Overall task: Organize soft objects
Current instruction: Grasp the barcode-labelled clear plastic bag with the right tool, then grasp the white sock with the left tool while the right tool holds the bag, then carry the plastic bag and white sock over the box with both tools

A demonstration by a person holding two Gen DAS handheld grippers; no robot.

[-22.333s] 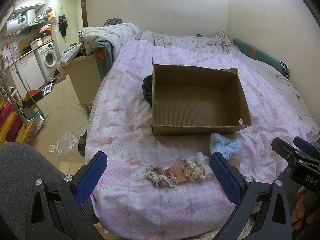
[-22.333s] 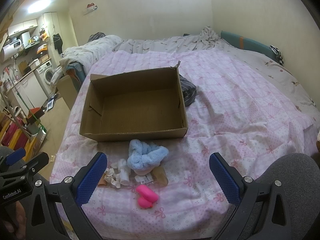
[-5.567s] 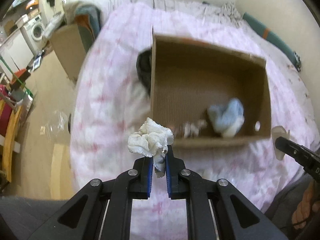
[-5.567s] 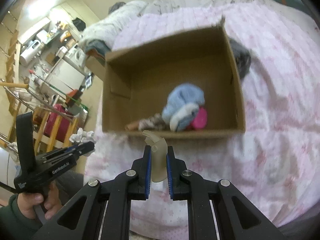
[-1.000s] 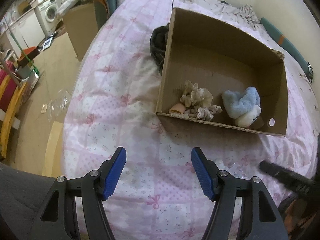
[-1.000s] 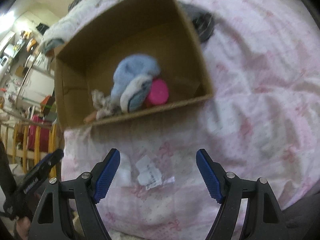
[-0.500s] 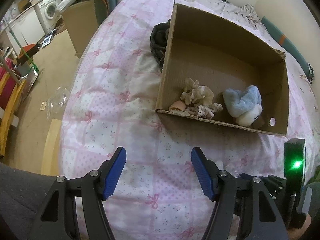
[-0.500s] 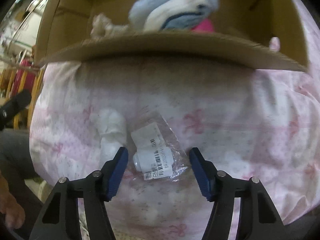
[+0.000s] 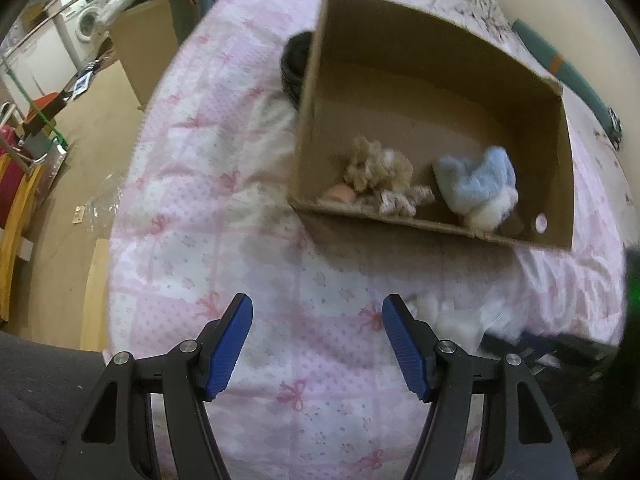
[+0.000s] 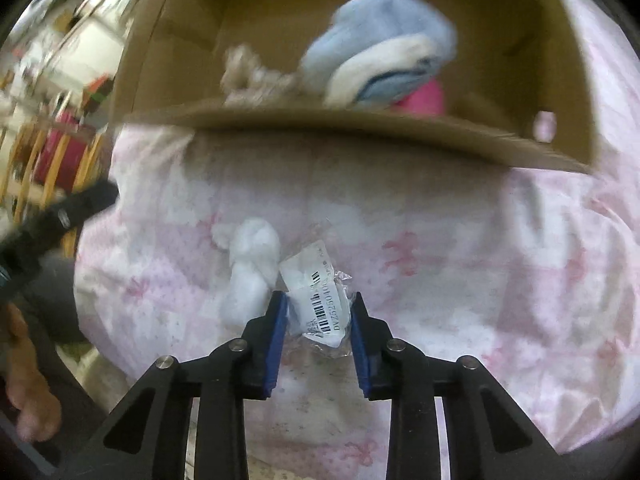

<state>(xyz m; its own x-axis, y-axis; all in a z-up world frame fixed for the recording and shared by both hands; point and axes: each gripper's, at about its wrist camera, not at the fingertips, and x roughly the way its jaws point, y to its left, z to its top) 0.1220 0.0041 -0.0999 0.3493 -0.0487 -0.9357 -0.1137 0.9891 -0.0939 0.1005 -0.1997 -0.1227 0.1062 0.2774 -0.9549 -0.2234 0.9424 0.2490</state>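
Observation:
A cardboard box [image 9: 556, 168] sits on the pink bed. It holds a blue fluffy item [image 9: 476, 184], beige scrunchies [image 9: 376, 168] and a pink item [image 10: 424, 98]. On the bed in front of it lie a white scrunchie [image 10: 252, 268] and a clear plastic packet with a barcode label [image 10: 320, 300]. My right gripper [image 10: 318, 312] has its jaws closing on both sides of the packet, pads touching it. My left gripper [image 9: 316, 344] is open and empty above the bed, left of the white scrunchie [image 9: 440, 312].
The box's near wall [image 10: 360, 128] stands just beyond the packet. A dark garment [image 9: 294, 64] lies left of the box. The bed's edge drops to the floor [image 9: 80, 152] at left, with a cabinet and washing machine [image 9: 86, 20] beyond.
My right gripper moved down to the packet and its jaws narrowed from wide open onto it. My left gripper has barely moved and stays open.

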